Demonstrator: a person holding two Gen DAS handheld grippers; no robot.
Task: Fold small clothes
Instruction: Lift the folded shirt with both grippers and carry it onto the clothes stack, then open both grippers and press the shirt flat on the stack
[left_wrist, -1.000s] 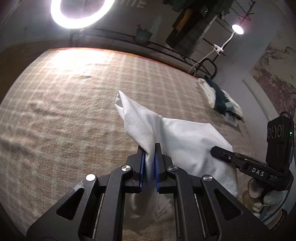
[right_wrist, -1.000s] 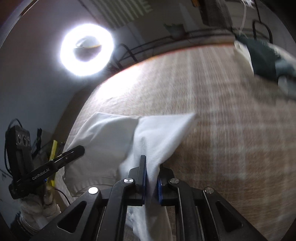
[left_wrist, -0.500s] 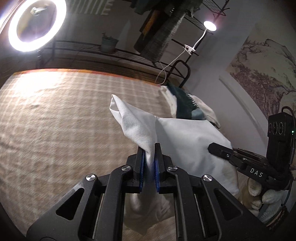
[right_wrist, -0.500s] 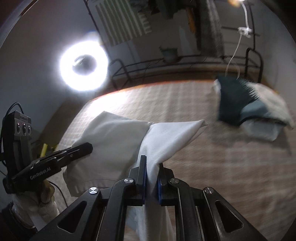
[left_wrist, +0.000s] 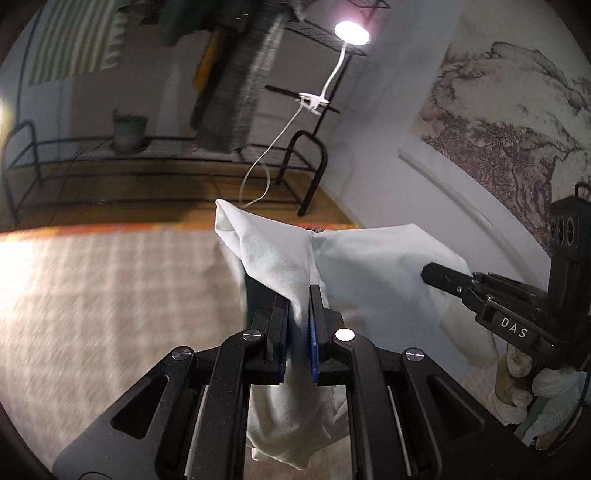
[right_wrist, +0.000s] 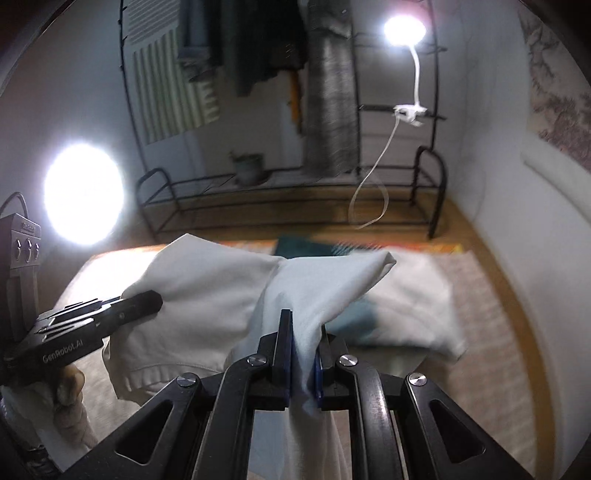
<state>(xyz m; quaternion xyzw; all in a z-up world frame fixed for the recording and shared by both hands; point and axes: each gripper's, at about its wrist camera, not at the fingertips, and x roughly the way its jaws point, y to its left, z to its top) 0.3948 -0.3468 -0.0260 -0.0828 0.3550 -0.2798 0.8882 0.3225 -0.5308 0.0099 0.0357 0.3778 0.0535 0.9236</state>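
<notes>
While both grippers — left (left_wrist: 299, 325) and right (right_wrist: 303, 354) — stay clamped on a white cloth (left_wrist: 369, 266), it sags between them: light, soft, likely best held at corners.

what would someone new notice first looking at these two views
First, the white cloth stretched in mid-air, pinched in the left hand-held gripper and the right hand-held gripper above the checked bed cover. Next, the glare: a clip lamp on the rack at the top and a big round light at the left of the right wrist view.
</notes>
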